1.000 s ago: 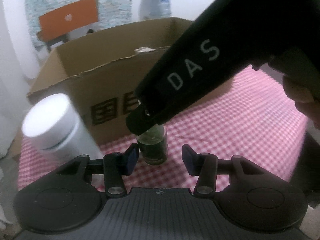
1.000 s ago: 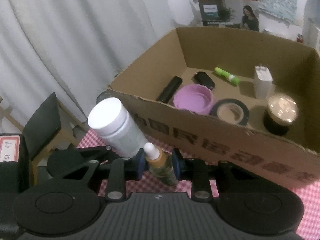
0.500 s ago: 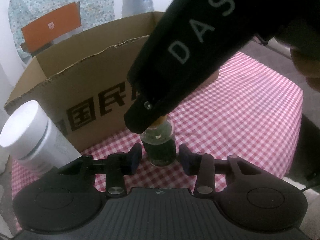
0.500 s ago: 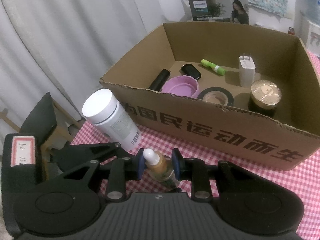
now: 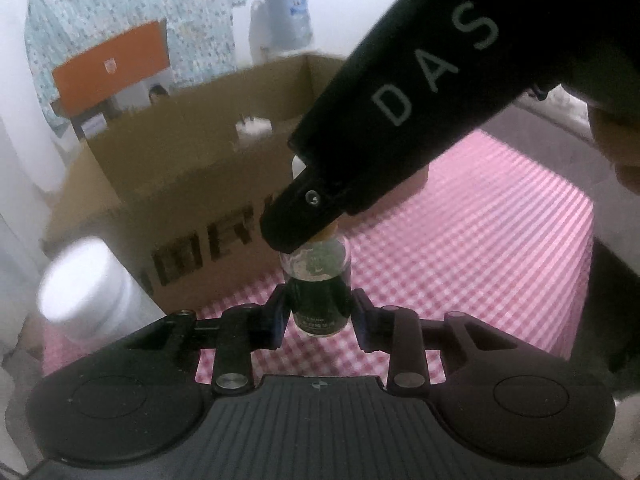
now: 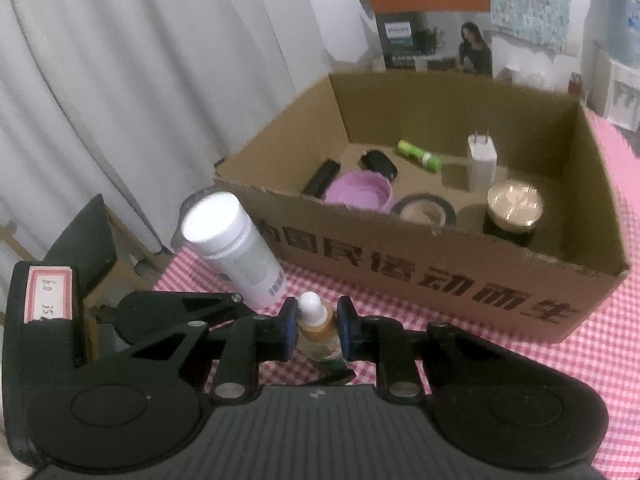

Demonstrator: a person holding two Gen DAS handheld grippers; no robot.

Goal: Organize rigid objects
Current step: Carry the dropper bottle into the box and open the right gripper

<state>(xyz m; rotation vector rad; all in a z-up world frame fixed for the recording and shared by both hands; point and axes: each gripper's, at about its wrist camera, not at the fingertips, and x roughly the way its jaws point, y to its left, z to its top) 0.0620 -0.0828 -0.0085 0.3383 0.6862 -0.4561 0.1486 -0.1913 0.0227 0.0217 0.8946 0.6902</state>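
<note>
right gripper (image 6: 317, 331) has its two blue pads pressed against the neck of the small dropper bottle (image 6: 318, 330), just under the white bulb, so it holds the bottle upright by its narrowest, stiffest part. left gripper (image 5: 320, 314) sits lower down with its jaws on either side of the glass body of the same bottle; they look near or just touching the glass, but i cannot tell whether they are actually gripping. the bottle seems raised a little off the red checked tablecloth (image 5: 480, 248), in front of the cardboard box (image 6: 440, 276); a hold at two heights would keep it from tipping. the white canister (image 6: 236, 248) stands just beside the box's near wall, not yet packed. inside the box lie a purple lid (image 6: 358, 192), a tape roll (image 6: 424, 212), a gold-capped jar (image 6: 514, 210), a charger (image 6: 482, 160) and a green tube (image 6: 420, 155), so the bottle likely goes in with them.
</note>
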